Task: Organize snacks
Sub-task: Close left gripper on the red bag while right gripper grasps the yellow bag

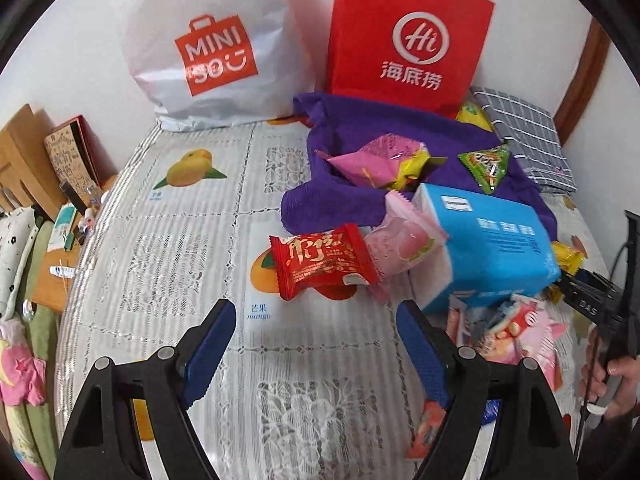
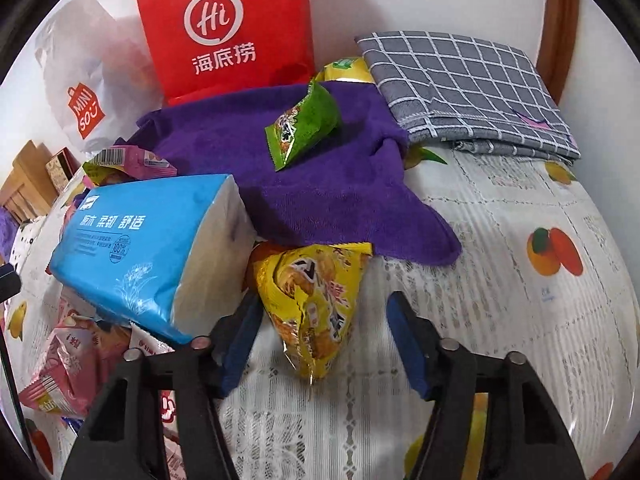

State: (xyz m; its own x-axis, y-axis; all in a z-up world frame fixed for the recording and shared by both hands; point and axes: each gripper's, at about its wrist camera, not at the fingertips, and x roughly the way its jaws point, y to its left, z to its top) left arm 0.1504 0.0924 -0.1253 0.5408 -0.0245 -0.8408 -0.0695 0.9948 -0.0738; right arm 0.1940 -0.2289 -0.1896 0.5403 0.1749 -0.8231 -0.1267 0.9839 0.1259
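Note:
A red snack packet (image 1: 324, 260) lies on the lace tablecloth (image 1: 168, 264), just ahead of my left gripper (image 1: 316, 308), which hangs open with nothing between its fingers. A pink jelly packet (image 1: 404, 240) leans on a blue tissue pack (image 1: 492, 244). In the right wrist view a crumpled yellow snack bag (image 2: 316, 312) lies between the blue fingers of my right gripper (image 2: 323, 300). Gaps show on both sides, so the pads do not press it. A green triangular packet (image 2: 304, 124) rests on a purple towel (image 2: 344, 188).
A white shopping bag (image 1: 216, 40) and a red paper bag (image 1: 404, 36) stand against the back wall. A folded grey checked cloth (image 2: 468, 88) lies back right. Pink packets (image 2: 72, 364) are piled under the tissue pack. A hand (image 1: 608, 376) grips the other tool at right.

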